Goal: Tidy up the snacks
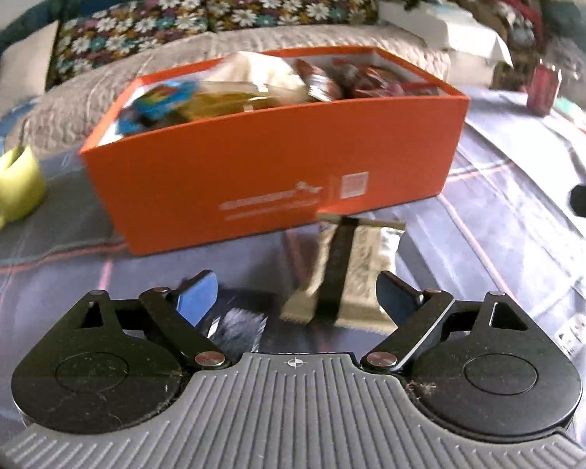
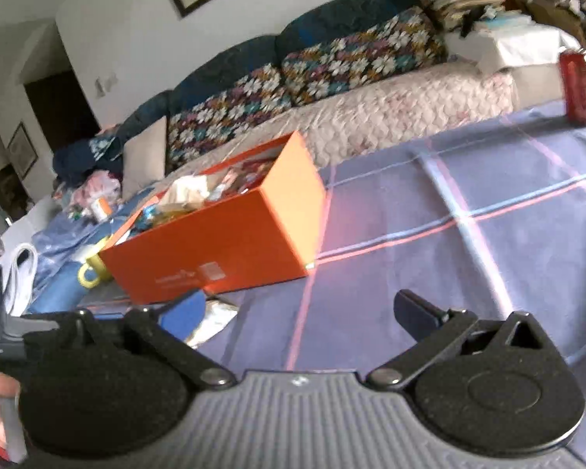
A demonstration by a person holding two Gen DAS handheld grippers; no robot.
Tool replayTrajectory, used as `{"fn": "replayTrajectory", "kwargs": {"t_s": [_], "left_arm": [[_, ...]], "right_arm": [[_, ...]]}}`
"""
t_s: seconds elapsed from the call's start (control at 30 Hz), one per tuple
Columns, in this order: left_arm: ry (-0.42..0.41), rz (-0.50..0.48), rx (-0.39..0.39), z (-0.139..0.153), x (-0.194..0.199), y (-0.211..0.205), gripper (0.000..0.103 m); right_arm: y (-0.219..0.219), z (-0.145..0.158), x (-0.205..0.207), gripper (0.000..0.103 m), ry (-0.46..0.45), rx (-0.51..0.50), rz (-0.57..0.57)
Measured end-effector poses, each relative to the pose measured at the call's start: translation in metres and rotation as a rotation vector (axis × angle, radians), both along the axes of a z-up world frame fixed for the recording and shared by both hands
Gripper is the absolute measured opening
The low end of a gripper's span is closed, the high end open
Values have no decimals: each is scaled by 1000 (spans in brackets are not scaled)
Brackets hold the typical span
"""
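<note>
In the left wrist view, a cream and silver foil snack bar wrapper with a dark band down its middle (image 1: pixel 345 273) lies flat on the bench covered by a blue-grey cloth with red and pale stripes (image 1: pixel 488 242). It sits at lower centre of the frame, just ahead of the left gripper (image 1: pixel 295 295). Its long axis runs away from the camera, roughly along the line of the fingers. It lies off-centre between them: its near end is close against the right-hand finger (image 1: pixel 394 299) and well clear of the blue-padded one at left. That gripper is released, jaws spread wide with nothing between them.

Its far end reaches almost to the front wall of the orange cardboard box (image 1: pixel 277 164), which fills the middle of the frame and is already heaped with packets.

The right gripper (image 2: pixel 297 312) is likewise released and empty. In the right wrist view only a corner of the wrapper (image 2: pixel 211 318) shows, at lower left beside that gripper's blue pad. The left gripper is therefore the nearer and better lined up. A small shift to the right would probably centre the bar before closing across its narrow width.
</note>
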State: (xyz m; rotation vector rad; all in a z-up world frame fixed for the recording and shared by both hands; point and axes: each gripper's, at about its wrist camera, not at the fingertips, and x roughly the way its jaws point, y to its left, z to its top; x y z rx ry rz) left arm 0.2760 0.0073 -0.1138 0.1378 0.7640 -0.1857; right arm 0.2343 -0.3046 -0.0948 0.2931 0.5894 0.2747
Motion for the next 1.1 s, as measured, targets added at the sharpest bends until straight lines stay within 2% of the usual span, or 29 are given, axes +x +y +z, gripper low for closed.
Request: {"fn": "replayTrajectory", "kwargs": {"t_s": [0.07,0.1,0.17,0.2,0.27,0.37,0.4,0.47,0.53,0.6,0.67,0.7,0.73,0.8,0.9,0.97,1.1], "left_arm": [[15,-7,40,-9,12,-15,65],[20,-6,43,-12,16,-20,62],[43,-7,19,-15,22,-25,32],[63,-16,-18,-14,22,-26,13],[82,-24,-49,-13,16,-28,9],[86,-42,-46,-11,-8,-37,8],[96,-41,-65,-10,-17,-39,6],[136,-34,-150,-10,-38,-41,6],[168,-30,-233,-12,-58,-43,9],[163,-32,-268,-10,-79,-50,13],[159,-35,-300,-8,-95,-50,34],[153,-23,-316,-6,-100,-47,49],[137,-3,-326,-2,-103,-41,55],[86,52,-314,7,-106,-23,56],[14,218,-254,17,-98,17,71],[4,311,-248,18,-85,41,71],[17,240,-200,12,-51,56,70]], "right_arm": [[-7,3,-3,103,-8,20,-11],[-9,4,-4,103,-9,38,-9],[-8,7,-6,103,-11,39,8],[-6,7,-9,103,-17,22,14],[-2,8,-8,103,-22,-13,32],[1,6,-9,103,-12,-13,56],[2,5,-9,103,-8,-12,60],[4,5,-9,103,-5,-25,64],[5,4,-10,103,-3,-37,67],[6,2,-11,103,4,-44,72],[7,-1,-13,103,14,-57,73],[7,-3,-14,103,18,-65,73],[7,-5,-16,103,26,-77,74],[6,-7,-20,103,33,-91,78],[6,-7,-24,103,28,-105,84],[6,-5,-23,103,23,-102,81],[11,-4,-21,103,23,-92,96]]}}
